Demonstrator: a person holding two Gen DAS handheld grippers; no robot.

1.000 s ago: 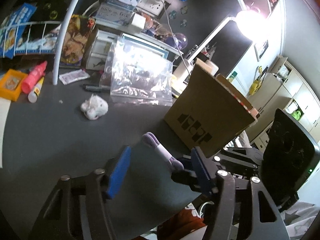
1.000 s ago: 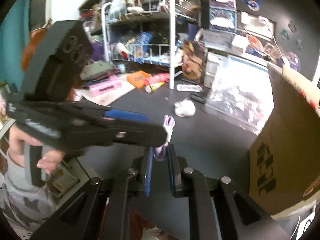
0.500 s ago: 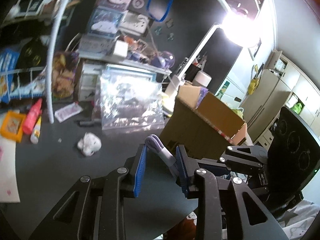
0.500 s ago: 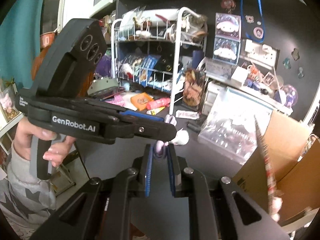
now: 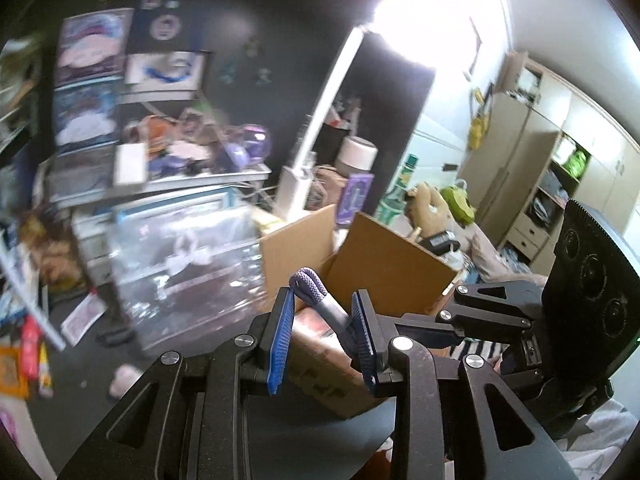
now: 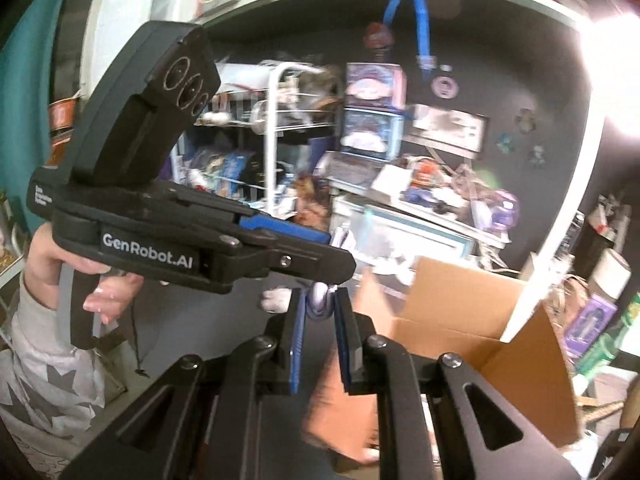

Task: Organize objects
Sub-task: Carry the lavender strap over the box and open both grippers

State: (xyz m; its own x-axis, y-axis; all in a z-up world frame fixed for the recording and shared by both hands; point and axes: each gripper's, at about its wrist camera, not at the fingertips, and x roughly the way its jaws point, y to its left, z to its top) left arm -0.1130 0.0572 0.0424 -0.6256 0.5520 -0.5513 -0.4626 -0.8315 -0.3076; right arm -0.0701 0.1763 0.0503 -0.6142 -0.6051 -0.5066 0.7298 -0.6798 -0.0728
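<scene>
The sock (image 5: 310, 286) is purple with a grey band, the box (image 5: 384, 264) plain brown. Fingers (image 5: 280, 344) carry blue pads; the sleeve (image 6: 44, 364), lower left, is grey with white stars.

From my remote station, the shelf clutter (image 5: 188, 148) is motion-blurred beyond identification. The cardboard box (image 6: 480, 344) interior is hidden behind its flaps. The lamp glare (image 5: 424, 28) washes out the fixture behind it.

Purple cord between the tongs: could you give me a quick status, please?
Left tongs and right tongs both shut on the purple cord. Cord held up in front of the open cardboard box. Nothing visibly in the way.
</scene>
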